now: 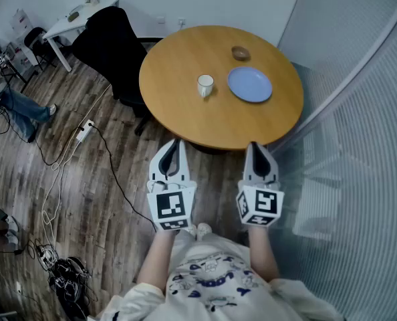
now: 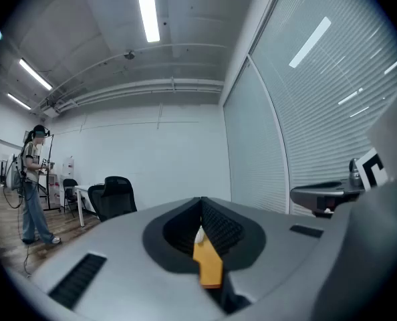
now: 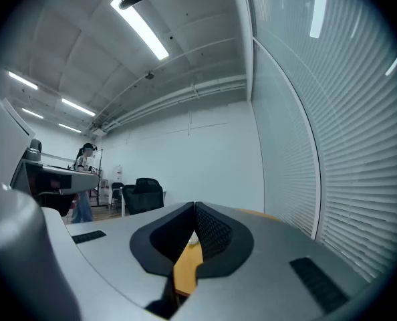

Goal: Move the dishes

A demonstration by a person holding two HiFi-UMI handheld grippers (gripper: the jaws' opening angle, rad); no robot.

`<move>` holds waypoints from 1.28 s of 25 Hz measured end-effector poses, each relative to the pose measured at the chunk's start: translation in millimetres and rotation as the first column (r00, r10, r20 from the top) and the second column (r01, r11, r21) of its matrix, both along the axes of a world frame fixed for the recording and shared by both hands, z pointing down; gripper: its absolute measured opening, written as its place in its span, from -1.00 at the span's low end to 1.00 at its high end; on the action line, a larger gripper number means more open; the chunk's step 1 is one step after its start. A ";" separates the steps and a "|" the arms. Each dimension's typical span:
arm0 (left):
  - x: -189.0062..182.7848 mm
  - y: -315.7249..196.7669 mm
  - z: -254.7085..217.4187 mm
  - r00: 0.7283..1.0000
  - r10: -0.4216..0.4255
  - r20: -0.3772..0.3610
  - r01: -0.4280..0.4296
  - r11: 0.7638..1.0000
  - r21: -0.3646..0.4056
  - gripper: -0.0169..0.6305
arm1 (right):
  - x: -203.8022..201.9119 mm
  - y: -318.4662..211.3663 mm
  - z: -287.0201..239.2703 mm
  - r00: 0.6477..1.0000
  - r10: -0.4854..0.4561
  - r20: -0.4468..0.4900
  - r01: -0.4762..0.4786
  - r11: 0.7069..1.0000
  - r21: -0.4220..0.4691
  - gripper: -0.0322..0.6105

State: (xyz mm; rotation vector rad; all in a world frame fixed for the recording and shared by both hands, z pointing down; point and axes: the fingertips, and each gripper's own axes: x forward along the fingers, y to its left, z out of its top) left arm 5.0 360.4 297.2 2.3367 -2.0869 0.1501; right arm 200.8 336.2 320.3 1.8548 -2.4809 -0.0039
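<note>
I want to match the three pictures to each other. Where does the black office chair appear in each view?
Head view: the black office chair is at the upper left, beside the round table, on its left.
Left gripper view: it is low on the left, small.
Right gripper view: it is low, left of centre, small.
Shared landmark: the slatted blind wall fills the right side in all three views.

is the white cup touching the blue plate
Apart. The head view shows the white cup standing left of the blue plate, with a clear strip of bare wooden table between them.
</note>
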 end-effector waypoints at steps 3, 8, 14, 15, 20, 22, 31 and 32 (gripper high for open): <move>5.9 -4.8 3.3 1.000 -0.001 0.000 0.001 1.000 -0.002 -0.94 | 2.6 -6.5 1.2 1.000 -0.021 -0.008 0.021 1.000 0.009 -0.89; 11.2 -9.6 8.1 1.000 -0.008 0.000 0.008 1.000 -0.008 -0.94 | 8.1 -12.7 6.2 1.000 -0.020 -0.007 0.020 1.000 0.005 -0.89; 17.0 -17.9 18.5 1.000 -0.012 -0.014 0.012 0.999 -0.033 -0.94 | 15.8 -18.8 12.5 1.000 -0.009 0.019 0.009 1.000 -0.019 -0.89; 18.8 -21.7 20.7 1.000 -0.009 -0.013 0.009 0.999 -0.037 -0.94 | 16.7 -21.8 13.9 1.000 -0.005 0.028 0.006 1.000 -0.030 -0.89; 26.6 -49.8 29.6 1.000 0.009 -0.015 -0.010 0.999 -0.042 -0.94 | 28.1 -46.0 24.3 1.000 0.015 0.019 -0.015 1.000 -0.021 -0.89; 27.3 -65.1 30.8 1.000 0.012 -0.029 -0.013 0.999 -0.043 -0.94 | 30.0 -58.4 27.1 1.000 0.022 0.007 -0.022 1.000 -0.019 -0.89; 35.7 -163.0 38.9 0.995 0.091 -0.042 -0.093 0.993 -0.068 -0.94 | 42.2 -140.7 30.1 0.993 0.121 0.007 -0.120 0.992 -0.047 -0.89; 36.9 -176.1 38.7 0.994 0.100 -0.045 -0.103 0.992 -0.071 -0.94 | 43.9 -152.2 29.4 0.991 0.135 0.009 -0.134 0.990 -0.052 -0.89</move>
